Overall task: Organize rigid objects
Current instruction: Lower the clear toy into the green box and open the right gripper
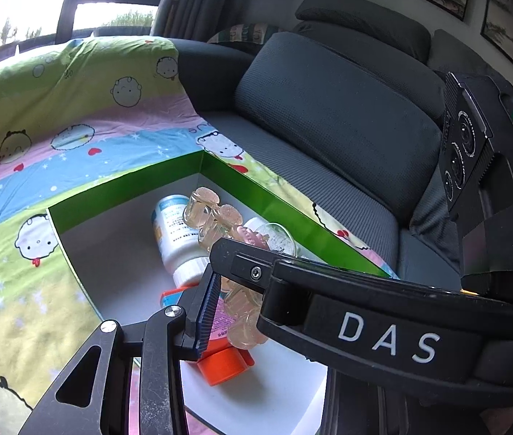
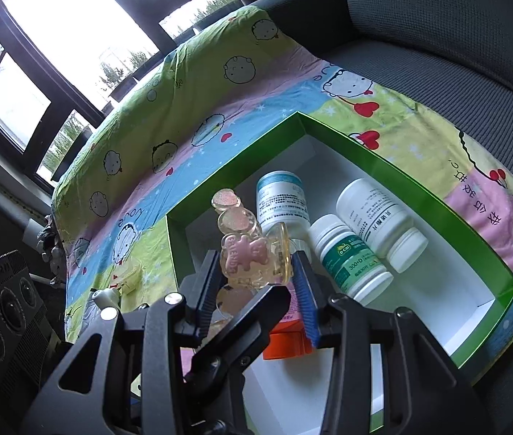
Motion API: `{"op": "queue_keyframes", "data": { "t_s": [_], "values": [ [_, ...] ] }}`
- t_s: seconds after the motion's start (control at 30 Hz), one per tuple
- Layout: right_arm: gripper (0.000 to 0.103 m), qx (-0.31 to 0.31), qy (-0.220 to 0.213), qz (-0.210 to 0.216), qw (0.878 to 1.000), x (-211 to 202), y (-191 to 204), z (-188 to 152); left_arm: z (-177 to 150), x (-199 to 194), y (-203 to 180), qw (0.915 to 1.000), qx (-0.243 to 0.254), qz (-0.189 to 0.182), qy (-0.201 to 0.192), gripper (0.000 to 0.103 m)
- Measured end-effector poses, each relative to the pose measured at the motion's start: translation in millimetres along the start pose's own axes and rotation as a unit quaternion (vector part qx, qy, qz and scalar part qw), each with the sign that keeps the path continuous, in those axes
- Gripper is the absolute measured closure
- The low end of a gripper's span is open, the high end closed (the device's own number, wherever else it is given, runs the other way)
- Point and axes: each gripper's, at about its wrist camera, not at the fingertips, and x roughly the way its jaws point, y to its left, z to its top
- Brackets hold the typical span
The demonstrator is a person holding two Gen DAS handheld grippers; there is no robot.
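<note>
From the left wrist view, the left hand-held gripper [image 1: 236,304] is over the green-walled box [image 1: 126,185], which sits on a cartoon-printed sheet [image 1: 75,108] spread over a dark grey sofa [image 1: 329,108]. Its blue-ribbed finger [image 1: 205,308] presses one side of a clear pinkish ornament of stacked bear shapes [image 1: 242,308]; the other side of the ornament is hidden behind the black body of the right hand-held gripper [image 1: 365,311], marked DAS, which crosses the frame, so I cannot tell how far the left jaws are apart beyond this one contact. Under the ornament, on the white floor of the box, lie a white bottle with a pale blue label [image 1: 173,232] and an orange-capped container [image 1: 220,362]. From the right wrist view, the right hand-held gripper [image 2: 253,282] has its jaws drawn in around the same bear ornament [image 2: 245,257], a black finger on the left and a blue-ribbed finger [image 2: 305,297] on the right, both against its sides, so it pinches the ornament just above the box floor. A black finger of the left hand-held gripper [image 2: 249,311] reaches in from below and touches the ornament's lower part. In the green box [image 2: 383,166] lie the blue-labelled bottle [image 2: 282,199], a small white bottle with a green label [image 2: 351,257] and a larger white bottle [image 2: 380,217], side by side, with the orange container [image 2: 285,340] partly hidden behind the fingers.
</note>
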Motion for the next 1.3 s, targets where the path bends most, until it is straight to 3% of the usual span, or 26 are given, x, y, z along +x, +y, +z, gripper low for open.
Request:
{"op": "queue_keyframes", "data": {
  "t_s": [0.67,1.3],
  "values": [
    [0.061,0.024,0.038,-0.026,0.999,17.4,-18.7,1.1,-6.2,26.1,1.6,0.9983,-0.022,-0.014,0.052,0.066],
    [0.061,0.033,0.039,-0.039,0.998,17.3,-20.7,1.3,-7.9,24.8,-0.2,0.9982,-0.026,-0.01,0.054,0.067]
  ]
}}
